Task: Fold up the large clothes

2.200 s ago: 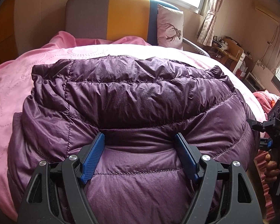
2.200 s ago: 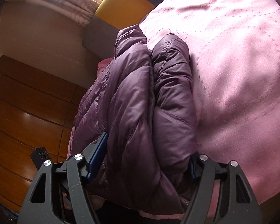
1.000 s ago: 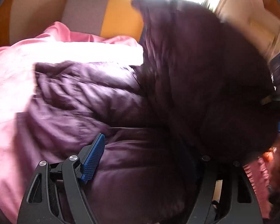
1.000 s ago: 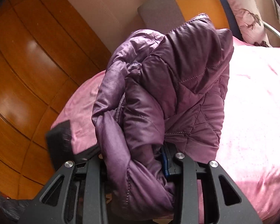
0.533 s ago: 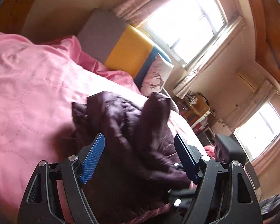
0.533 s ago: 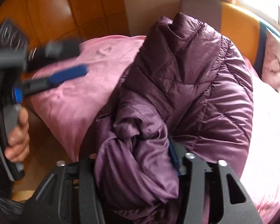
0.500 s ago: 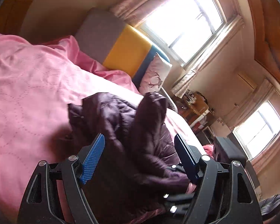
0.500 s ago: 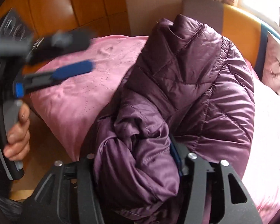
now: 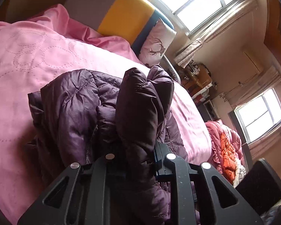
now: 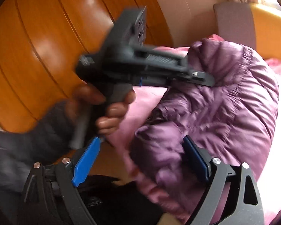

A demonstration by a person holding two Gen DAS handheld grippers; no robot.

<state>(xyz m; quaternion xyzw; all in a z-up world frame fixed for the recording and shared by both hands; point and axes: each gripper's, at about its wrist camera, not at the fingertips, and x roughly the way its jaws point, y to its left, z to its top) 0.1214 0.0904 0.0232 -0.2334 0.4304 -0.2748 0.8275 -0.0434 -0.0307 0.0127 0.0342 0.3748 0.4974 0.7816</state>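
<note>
The purple down jacket point(image 9: 106, 112) lies bunched on the pink bedspread point(image 9: 28, 60), near the bed's near edge. The left gripper point(image 9: 134, 153), jaws just closed, clamps a thick fold of it. The right gripper point(image 10: 140, 155), jaws just opened, stands released, its right pad against the jacket's near side.

We see a puffer jacket point(image 9: 80, 108) of quilted purple cloth with a soft sheen. Beneath it the pink bedspread point(image 9: 24, 60) is matt, stitched in dotted circles. The wall panelling point(image 10: 37, 52) is glossy varnished wood. The gripper frames look like matt black plastic.
</note>
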